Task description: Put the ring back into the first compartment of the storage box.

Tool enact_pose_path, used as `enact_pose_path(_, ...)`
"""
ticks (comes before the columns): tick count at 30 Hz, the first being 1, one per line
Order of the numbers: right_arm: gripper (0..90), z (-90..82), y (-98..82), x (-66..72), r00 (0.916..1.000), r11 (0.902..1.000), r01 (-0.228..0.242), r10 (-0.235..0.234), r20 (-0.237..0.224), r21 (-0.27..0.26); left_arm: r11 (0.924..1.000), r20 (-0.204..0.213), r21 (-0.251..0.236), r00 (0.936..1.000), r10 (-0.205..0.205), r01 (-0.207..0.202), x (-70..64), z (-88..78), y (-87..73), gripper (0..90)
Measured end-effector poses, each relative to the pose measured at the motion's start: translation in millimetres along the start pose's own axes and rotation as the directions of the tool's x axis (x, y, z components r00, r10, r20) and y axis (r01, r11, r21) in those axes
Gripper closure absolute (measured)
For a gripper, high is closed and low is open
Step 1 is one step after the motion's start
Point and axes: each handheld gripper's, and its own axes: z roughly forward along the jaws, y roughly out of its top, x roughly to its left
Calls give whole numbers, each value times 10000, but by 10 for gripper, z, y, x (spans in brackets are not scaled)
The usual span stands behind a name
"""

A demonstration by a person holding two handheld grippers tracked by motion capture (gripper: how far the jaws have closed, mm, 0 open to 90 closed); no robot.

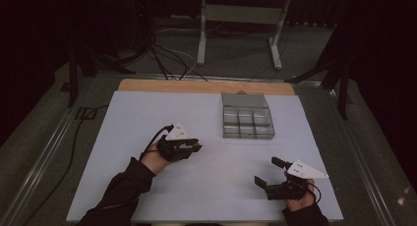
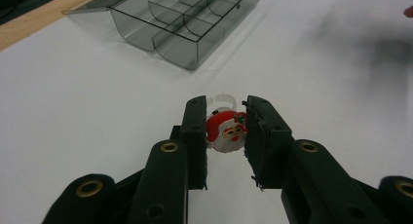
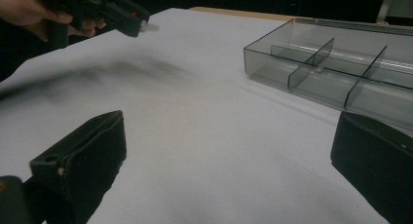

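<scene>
The left gripper (image 2: pixel 225 131) is clamped on a small Santa ring (image 2: pixel 226 131) — a red and white Santa face with a clear plastic band behind it, pinched between the two black pads. Taking the clear compartment box (image 1: pixel 247 122) as landmark, that gripper and its ring sit to the box's left and a little nearer the person, above the white table (image 1: pixel 123 186), with the jaw tips aimed toward the box. The right gripper (image 1: pixel 269 173) rests nearer the person than the box and slightly to its right — its jaws stand wide apart with nothing between them. The box's lid lies open behind it.
</scene>
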Motion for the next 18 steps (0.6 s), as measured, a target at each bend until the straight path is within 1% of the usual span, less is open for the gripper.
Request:
enact_pose_path(1, 0, -1, 1, 2, 10000, 10000, 30, -30, 3, -9, 10000, 68, -66, 10000, -51, 52, 15, 20, 29, 723)
enact_pose_path(3, 0, -2, 1, 1, 10000, 10000, 53, -53, 9, -29, 10000, 29, -40, 10000, 49, -49, 24, 43, 62, 723)
enact_pose_path(4, 0, -1, 0, -1, 10000, 10000, 35, -35, 11, -17, 10000, 29, -40, 10000, 49, -49, 24, 43, 62, 723)
enact_pose_path(8, 0, -4, 0, -1, 10000, 10000, 17, -17, 37, -19, 9999, 68, -130, 9999, 115, -114, 50, 103, 166, 723)
enact_pose_path(10, 0, -3, 0, -2, 10000, 10000, 25, -25, 38, -14, 9998, 90, -158, 9999, 79, -78, 60, 126, 207, 723)
enact_pose_path(12, 0, -5, -1, -2, 10000, 10000, 15, -15, 28, -13, 9998, 103, -154, 9999, 113, -112, 65, 133, 224, 723)
enact_pose_path(13, 0, -6, -1, 0, 10000, 10000, 23, -23, 31, -20, 9996, 103, -216, 9998, 195, -193, 69, 151, 269, 723)
enact_pose_path(16, 0, -5, -2, -5, 10000, 10000, -8, 8, 12, -9, 9995, 114, -275, 9998, 178, -175, 80, 171, 315, 723)
enact_pose_path(17, 0, -7, -2, -4, 10000, 10000, -6, 7, 10, -9, 9993, 221, -347, 9997, 135, -128, 96, 194, 357, 723)
enact_pose_path(18, 0, -8, -1, -4, 10000, 10000, 4, -4, 10, -15, 9993, 221, -347, 9997, 135, -128, 96, 194, 357, 723)
